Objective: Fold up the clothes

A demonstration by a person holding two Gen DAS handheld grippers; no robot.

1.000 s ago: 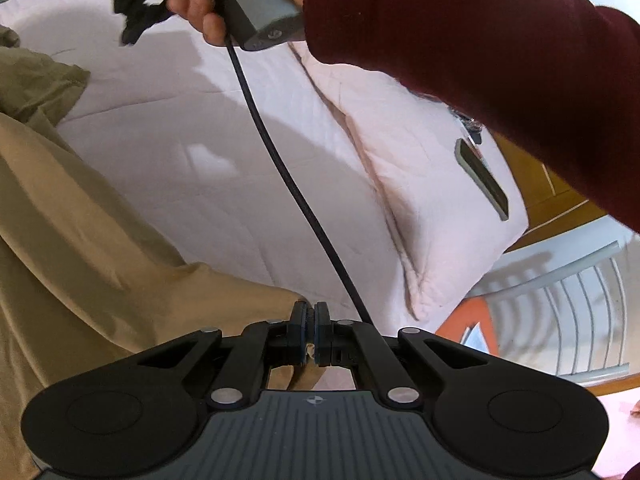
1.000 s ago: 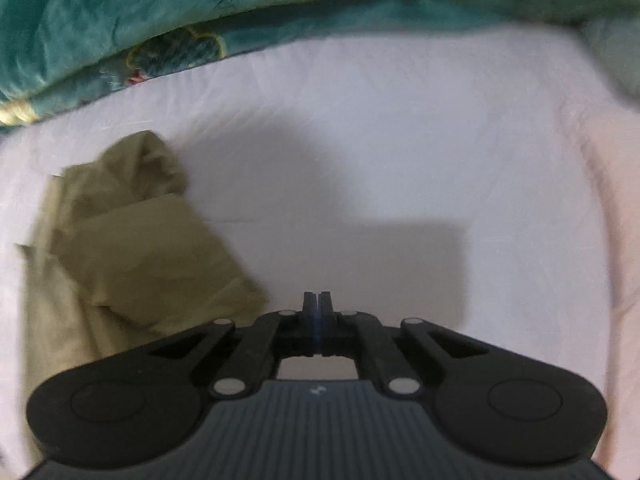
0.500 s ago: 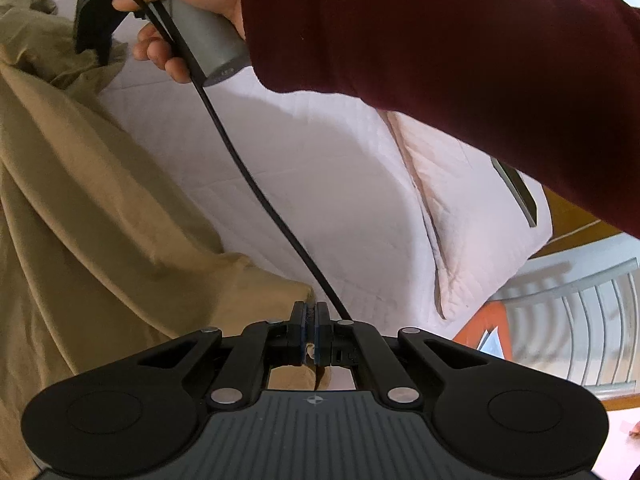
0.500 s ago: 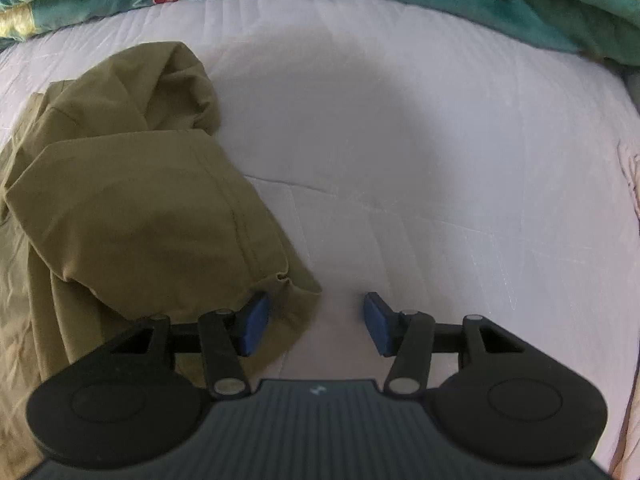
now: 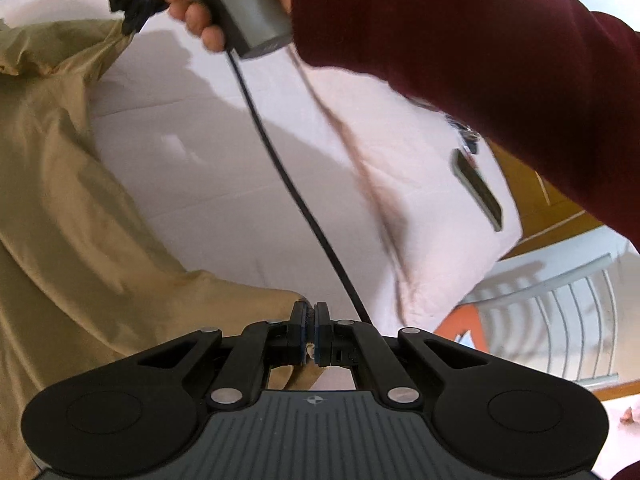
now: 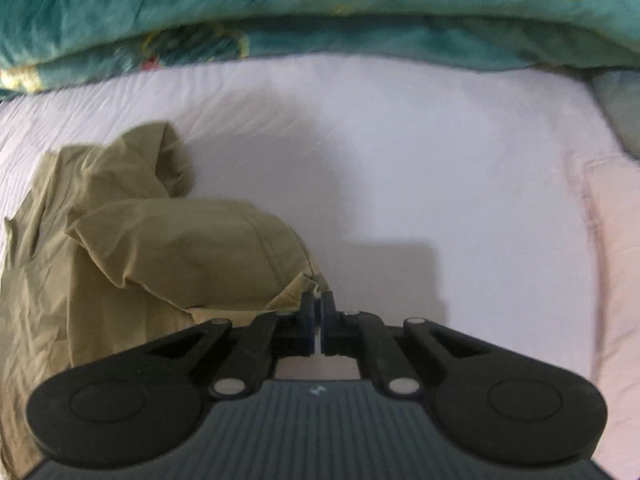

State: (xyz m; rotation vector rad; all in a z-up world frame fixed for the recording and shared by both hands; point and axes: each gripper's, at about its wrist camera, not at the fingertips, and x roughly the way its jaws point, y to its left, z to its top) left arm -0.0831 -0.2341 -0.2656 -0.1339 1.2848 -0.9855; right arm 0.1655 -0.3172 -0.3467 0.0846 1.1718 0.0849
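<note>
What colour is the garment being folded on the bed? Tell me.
Olive-khaki, plain with no pattern. The garment shows best in the right wrist view.

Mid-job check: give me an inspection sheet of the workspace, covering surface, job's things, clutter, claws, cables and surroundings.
Surface: white quilted bed, bare to the right of the garment.
Job's things: one olive garment, crumpled, not yet folded.
Clutter: a dark flat object on the pink pillow; too blurred to name.
Claws: left claw shut on a garment corner; right claw shut on the garment's hem, also seen at top left of the left view.
Cables: black cable running from the right claw's handle down across the bed.
Surroundings: teal blanket at the bed's far edge; white rack beside the bed; maroon sleeve.
</note>
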